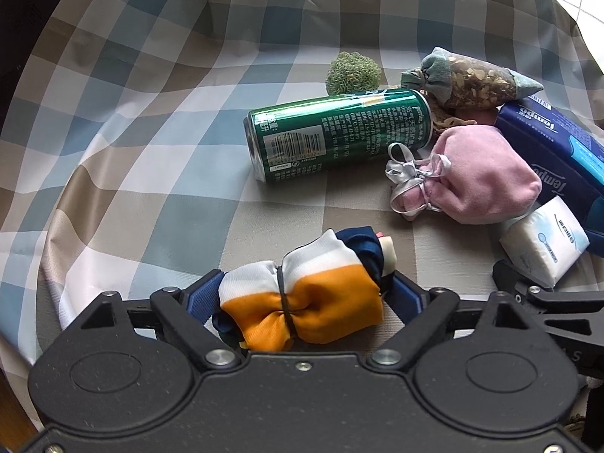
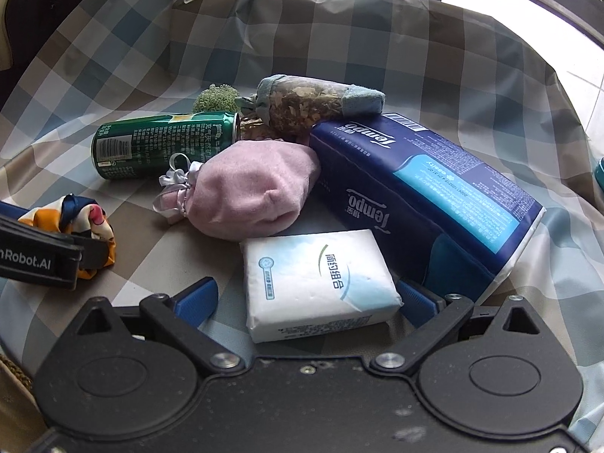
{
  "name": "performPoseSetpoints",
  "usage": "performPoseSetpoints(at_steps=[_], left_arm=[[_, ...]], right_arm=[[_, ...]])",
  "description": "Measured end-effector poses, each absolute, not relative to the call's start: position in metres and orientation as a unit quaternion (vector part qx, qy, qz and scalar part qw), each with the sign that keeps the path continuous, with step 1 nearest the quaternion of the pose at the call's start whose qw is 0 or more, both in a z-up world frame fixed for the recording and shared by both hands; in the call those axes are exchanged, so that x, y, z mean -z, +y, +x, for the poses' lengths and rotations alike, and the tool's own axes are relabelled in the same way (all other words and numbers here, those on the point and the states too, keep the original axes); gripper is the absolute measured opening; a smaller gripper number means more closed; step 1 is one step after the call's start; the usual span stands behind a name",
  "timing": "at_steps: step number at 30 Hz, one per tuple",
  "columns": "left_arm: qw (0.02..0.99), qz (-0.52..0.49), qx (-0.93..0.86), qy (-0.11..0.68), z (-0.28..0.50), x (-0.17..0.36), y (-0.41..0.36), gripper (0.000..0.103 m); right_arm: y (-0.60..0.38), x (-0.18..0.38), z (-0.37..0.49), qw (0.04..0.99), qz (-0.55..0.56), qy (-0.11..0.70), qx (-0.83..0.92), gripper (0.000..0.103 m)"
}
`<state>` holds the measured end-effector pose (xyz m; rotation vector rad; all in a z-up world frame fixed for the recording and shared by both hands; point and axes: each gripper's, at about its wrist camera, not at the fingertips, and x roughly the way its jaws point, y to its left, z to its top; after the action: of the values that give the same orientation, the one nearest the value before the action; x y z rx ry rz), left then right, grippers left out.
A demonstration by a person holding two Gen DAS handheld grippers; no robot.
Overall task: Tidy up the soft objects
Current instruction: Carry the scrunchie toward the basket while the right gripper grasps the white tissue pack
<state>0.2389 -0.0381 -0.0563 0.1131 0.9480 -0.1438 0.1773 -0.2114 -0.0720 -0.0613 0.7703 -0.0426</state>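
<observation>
My left gripper point(image 1: 302, 294) has its jaws around an orange, white and navy cloth bundle point(image 1: 313, 294) tied with a black band; the blue pads touch both ends. The bundle also shows in the right wrist view point(image 2: 87, 222). My right gripper point(image 2: 305, 296) is open around a small white tissue pack point(image 2: 317, 283), which also shows in the left wrist view point(image 1: 543, 249); there is a gap at the left pad. A pink drawstring pouch point(image 1: 479, 181) point(image 2: 253, 192) lies in the middle.
All lies inside a checked fabric bin point(image 1: 151, 132). A green can point(image 1: 336, 136) lies on its side. A green knitted ball point(image 1: 353, 73), a herb sachet point(image 1: 475, 79) and a large blue Tempo tissue pack point(image 2: 426, 188) lie behind.
</observation>
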Motion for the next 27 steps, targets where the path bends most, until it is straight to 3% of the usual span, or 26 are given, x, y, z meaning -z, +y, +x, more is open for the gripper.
performPoseSetpoints(at_steps=[3, 8, 16, 27], left_arm=[[0.883, 0.043, 0.07, 0.462, 0.241, 0.059, -0.035, 0.089], [0.884, 0.037, 0.074, 0.459, 0.241, 0.054, -0.033, 0.075], [0.893, 0.053, 0.092, 0.438, 0.202, 0.026, -0.029, 0.073], [0.903, 0.033, 0.133, 0.407, 0.115, -0.014, -0.017, 0.073]], right_arm=[[-0.215, 0.073, 0.179, 0.925, -0.019, 0.379, 0.026, 0.099], [-0.213, 0.071, 0.176, 0.926, -0.017, 0.376, 0.027, 0.077], [-0.213, 0.046, 0.15, 0.924, 0.044, 0.379, 0.037, 0.077], [-0.203, -0.021, 0.042, 0.947, 0.112, 0.3, 0.024, 0.077]])
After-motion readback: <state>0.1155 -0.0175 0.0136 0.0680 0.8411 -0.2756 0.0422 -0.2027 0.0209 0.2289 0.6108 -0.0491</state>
